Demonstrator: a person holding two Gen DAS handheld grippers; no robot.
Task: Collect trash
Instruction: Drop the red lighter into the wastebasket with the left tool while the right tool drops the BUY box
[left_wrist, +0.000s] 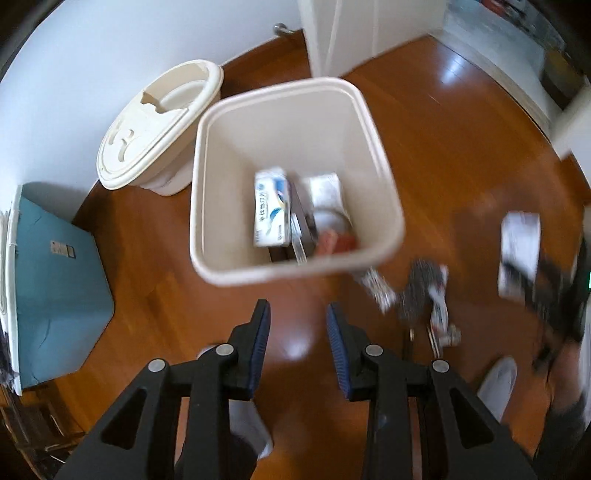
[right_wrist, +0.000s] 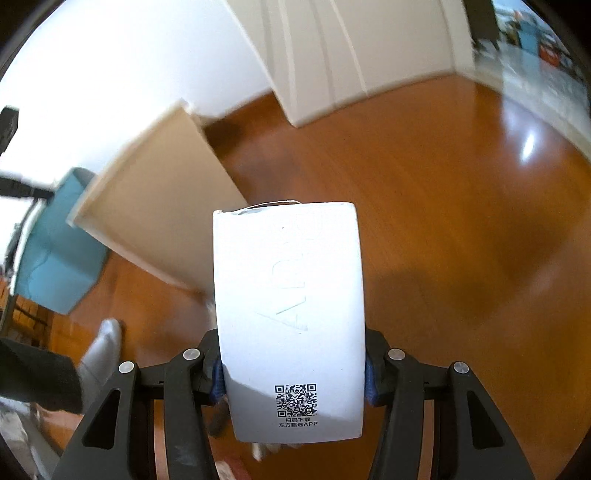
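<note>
cream bin (left_wrist: 207, 192), white box (right_wrist: 291, 295) with black qr code, glossy orange-brown floor (left_wrist: 424, 147), teal box (left_wrist: 59, 288)

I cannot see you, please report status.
Left gripper open, empty. Right gripper shut on white box. Bin uncovered, wrappers on floor.

A lived-in home, floor level in a room or hallway

Glossy orange-brown wooden floorboards (left_wrist: 424, 155) are running up to a plain white wall (left_wrist: 92, 74), a white door (left_wrist: 343, 33) is standing at the far side with a metal door stopper (left_wrist: 282, 29) beside it, a cream waste bin (left_wrist: 295, 177) is sitting next to a lidded cream container (left_wrist: 159, 129), a teal storage box (left_wrist: 55, 280) is leaning by the wall, and socked feet (left_wrist: 498, 380) are showing on the boards
</note>
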